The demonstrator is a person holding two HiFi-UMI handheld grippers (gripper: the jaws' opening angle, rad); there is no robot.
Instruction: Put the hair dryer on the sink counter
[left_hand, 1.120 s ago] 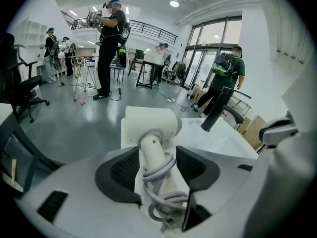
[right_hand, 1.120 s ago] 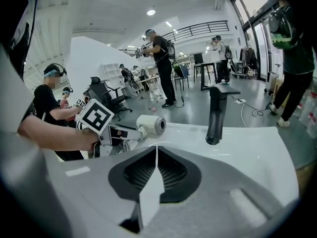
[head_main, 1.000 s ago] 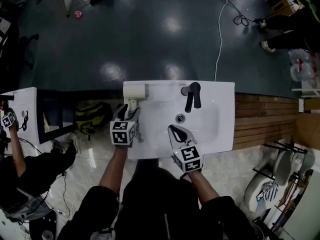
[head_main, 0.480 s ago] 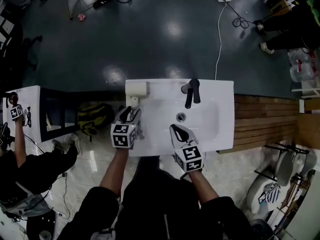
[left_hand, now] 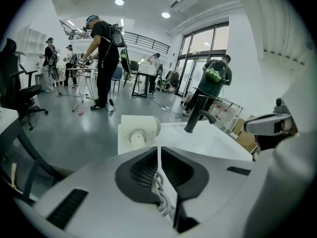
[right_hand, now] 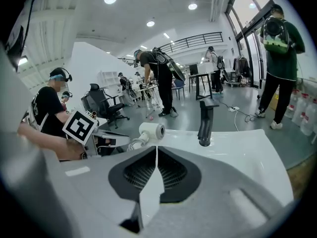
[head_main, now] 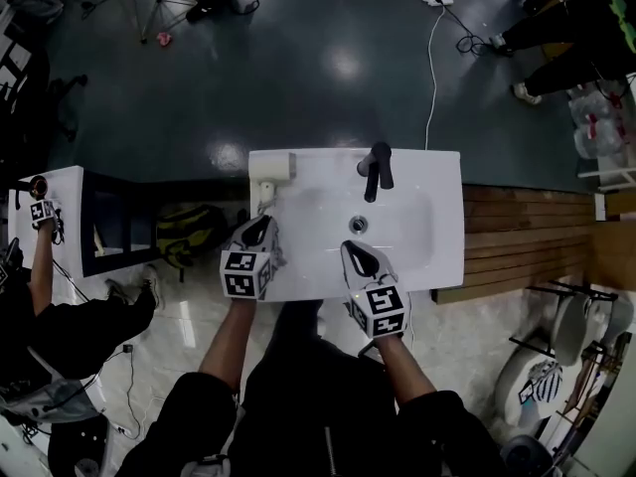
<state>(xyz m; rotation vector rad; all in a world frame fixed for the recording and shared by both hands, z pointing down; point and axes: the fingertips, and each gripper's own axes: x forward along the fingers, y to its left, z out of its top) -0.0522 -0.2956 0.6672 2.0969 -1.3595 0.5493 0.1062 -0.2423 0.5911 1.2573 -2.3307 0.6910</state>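
The cream hair dryer (head_main: 270, 170) lies on the back left corner of the white sink counter (head_main: 443, 262), handle toward me; it also shows in the left gripper view (left_hand: 140, 129) and the right gripper view (right_hand: 151, 131). My left gripper (head_main: 258, 227) sits just short of the handle, and its jaws are closing on the dryer's white cord (left_hand: 159, 190), which lies pinched between them (left_hand: 158, 152). My right gripper (head_main: 354, 252) hovers over the basin's near edge, shut with nothing in it (right_hand: 156, 150).
A black faucet (head_main: 377, 170) stands at the back of the basin, with the drain (head_main: 358, 225) in front of it. A dark shelf unit (head_main: 119, 229) and a backpack (head_main: 184, 229) sit left of the sink. Wooden decking (head_main: 522, 237) lies to the right. Another person (head_main: 40, 306) works at the far left.
The left gripper's jaws have gone from wide open to closed around the cord, and it has drawn back a little toward the near edge. The right gripper has barely moved.
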